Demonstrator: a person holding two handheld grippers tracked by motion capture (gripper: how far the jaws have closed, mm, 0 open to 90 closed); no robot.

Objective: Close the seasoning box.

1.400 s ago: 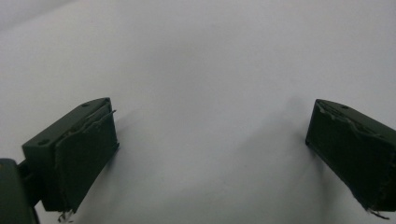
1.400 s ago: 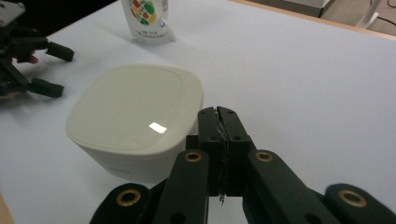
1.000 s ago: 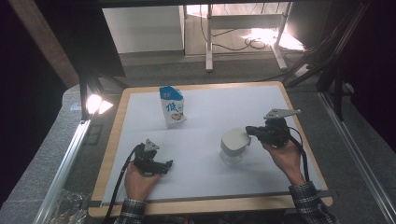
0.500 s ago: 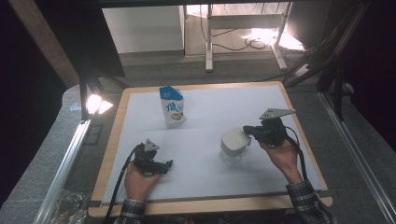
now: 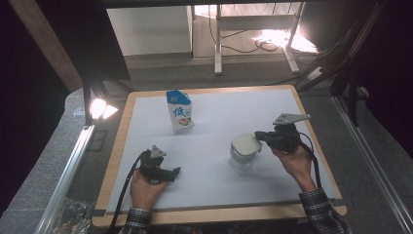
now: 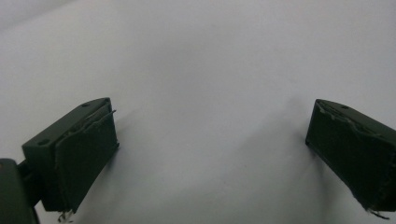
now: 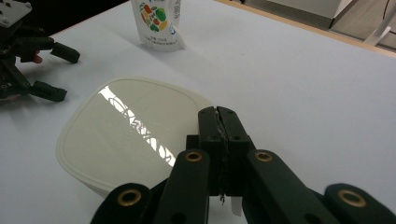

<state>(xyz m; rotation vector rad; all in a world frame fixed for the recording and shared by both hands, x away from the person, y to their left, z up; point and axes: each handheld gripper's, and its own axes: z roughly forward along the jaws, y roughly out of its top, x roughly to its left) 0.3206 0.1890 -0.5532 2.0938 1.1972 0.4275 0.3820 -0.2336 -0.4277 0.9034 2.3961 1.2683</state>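
1. Right gripper view looks along the right gripper [image 7: 219, 119], whose fingers are pressed together at the near edge of a cream-lidded clear container [image 7: 126, 135]; something thin, perhaps a tab, seems pinched between them, though I cannot tell for sure.
2. High view: the container [image 5: 245, 151] stands just left of that gripper [image 5: 260, 137], touching it; the right hand is plainly nearer.
3. Well left of the container, the left gripper [image 5: 176, 171] rests on the white worktop [image 5: 214, 180], fingers [image 6: 79, 154] wide apart, holding nothing.
4. Beyond the container, far left, a milk carton [image 5: 179, 111] stands upright.
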